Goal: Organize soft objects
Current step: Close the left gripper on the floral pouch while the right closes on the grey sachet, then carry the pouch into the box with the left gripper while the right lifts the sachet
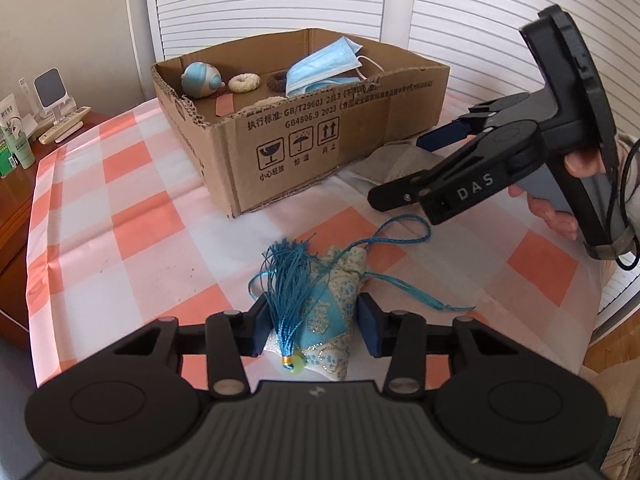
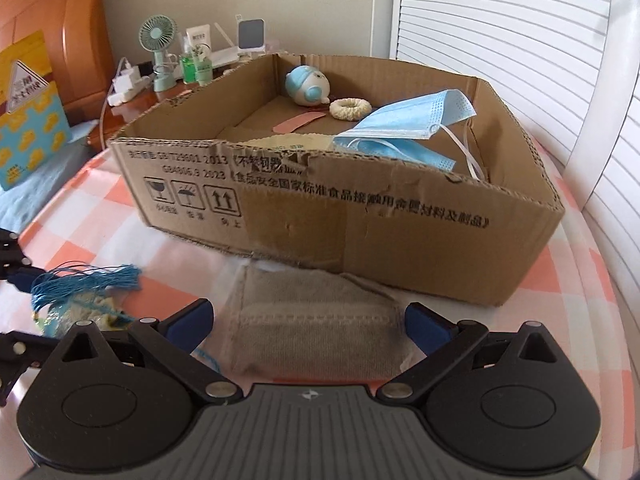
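Observation:
A blue and cream sachet (image 1: pixel 324 312) with a blue tassel and cord lies on the checked cloth between the pads of my left gripper (image 1: pixel 314 326); the pads stand at its sides with small gaps, open. It also shows in the right wrist view (image 2: pixel 86 298). My right gripper (image 2: pixel 308 326) is open around a grey folded cloth (image 2: pixel 316 328) lying in front of the cardboard box (image 2: pixel 360 216). The right gripper also shows in the left wrist view (image 1: pixel 408 168), above the grey cloth (image 1: pixel 384 164).
The box (image 1: pixel 304 152) holds a blue face mask (image 2: pixel 408 128), a round blue plush (image 2: pixel 308 84), a cream ring (image 2: pixel 350 109) and a plaster (image 2: pixel 298 122). A wooden side table (image 1: pixel 12 208) with bottles and a fan (image 2: pixel 158 46) stands left. Slatted doors are behind.

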The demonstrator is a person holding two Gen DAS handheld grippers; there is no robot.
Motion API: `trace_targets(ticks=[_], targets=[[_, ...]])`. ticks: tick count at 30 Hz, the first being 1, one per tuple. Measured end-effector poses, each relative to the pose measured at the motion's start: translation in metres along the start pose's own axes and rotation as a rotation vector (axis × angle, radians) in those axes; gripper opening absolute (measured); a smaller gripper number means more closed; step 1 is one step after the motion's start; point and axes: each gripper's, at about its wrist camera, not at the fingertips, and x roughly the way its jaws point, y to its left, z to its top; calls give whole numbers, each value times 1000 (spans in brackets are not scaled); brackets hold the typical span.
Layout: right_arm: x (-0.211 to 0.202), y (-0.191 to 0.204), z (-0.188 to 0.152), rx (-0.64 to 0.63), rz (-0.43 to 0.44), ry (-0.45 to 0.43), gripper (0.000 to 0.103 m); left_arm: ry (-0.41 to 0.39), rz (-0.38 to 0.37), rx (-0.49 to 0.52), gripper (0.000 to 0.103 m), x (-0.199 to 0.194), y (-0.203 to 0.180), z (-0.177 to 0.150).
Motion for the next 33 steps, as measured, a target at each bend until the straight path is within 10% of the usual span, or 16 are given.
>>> trace_targets(ticks=[12, 33], targets=[[-22, -2, -2, -14, 8, 1, 61, 2, -11, -46, 33, -3, 4, 1], [-107, -15, 11, -104, 43, -152, 59, -102, 27, 87, 32, -64, -15, 69]])
